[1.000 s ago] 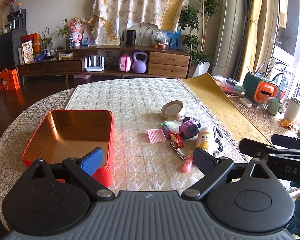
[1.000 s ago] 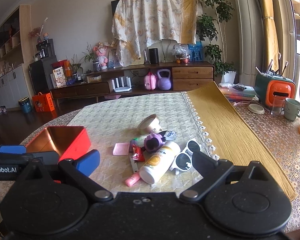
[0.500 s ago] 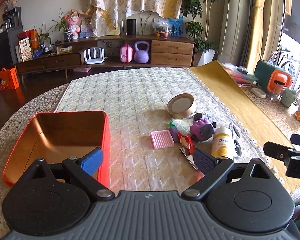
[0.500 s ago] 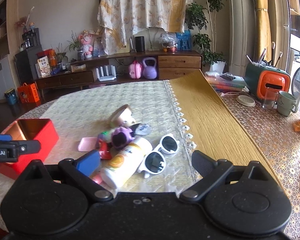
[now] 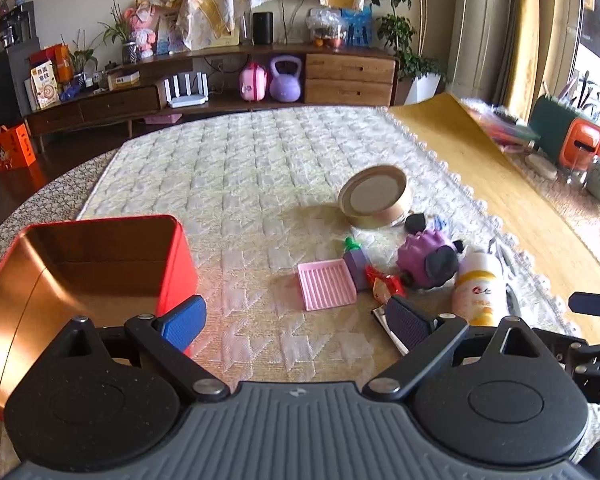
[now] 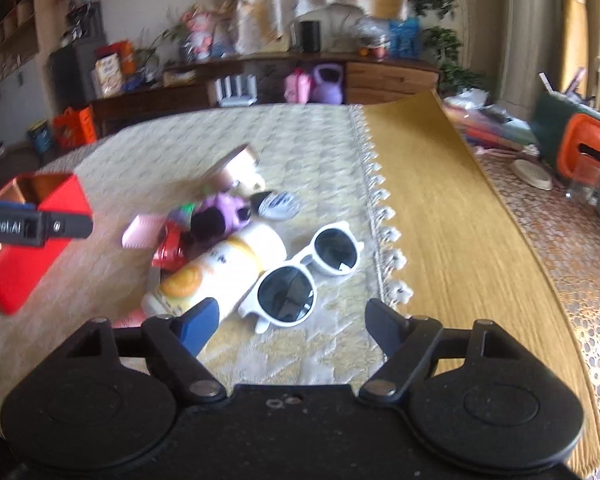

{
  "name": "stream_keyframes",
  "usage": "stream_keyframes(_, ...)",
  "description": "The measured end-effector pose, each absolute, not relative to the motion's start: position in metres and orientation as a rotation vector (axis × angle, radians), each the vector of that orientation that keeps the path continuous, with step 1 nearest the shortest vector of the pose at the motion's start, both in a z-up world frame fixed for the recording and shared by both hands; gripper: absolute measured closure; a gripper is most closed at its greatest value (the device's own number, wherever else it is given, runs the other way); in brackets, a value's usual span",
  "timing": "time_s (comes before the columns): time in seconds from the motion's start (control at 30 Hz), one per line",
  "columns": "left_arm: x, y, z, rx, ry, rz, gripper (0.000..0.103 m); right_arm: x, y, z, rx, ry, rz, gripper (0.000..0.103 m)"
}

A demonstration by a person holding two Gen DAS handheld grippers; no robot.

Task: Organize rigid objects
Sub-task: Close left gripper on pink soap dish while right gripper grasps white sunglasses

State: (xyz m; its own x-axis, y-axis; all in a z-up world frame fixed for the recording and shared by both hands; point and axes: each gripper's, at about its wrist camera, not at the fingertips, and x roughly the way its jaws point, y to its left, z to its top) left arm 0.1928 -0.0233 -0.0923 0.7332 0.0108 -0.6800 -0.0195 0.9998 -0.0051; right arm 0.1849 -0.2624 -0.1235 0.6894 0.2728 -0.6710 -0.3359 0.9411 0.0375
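Right gripper, fingers closing but empty, hovers near white sunglasses; left gripper fingers spread, empty.

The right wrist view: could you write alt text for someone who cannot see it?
Open tongs, nothing between them, hover over white sunglasses on a quilted table cover. Left of the sunglasses lies a white bottle in a pile of small toys, with a red tin box farther left.
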Motion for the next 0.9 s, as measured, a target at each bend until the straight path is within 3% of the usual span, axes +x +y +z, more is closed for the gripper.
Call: stream_keyframes(0.9,0.255,-0.036,-0.135,0.026,0.825,0.032,0.006,0.216,-0.258,-0.148,-0.246,0.715,0.514,0.032)
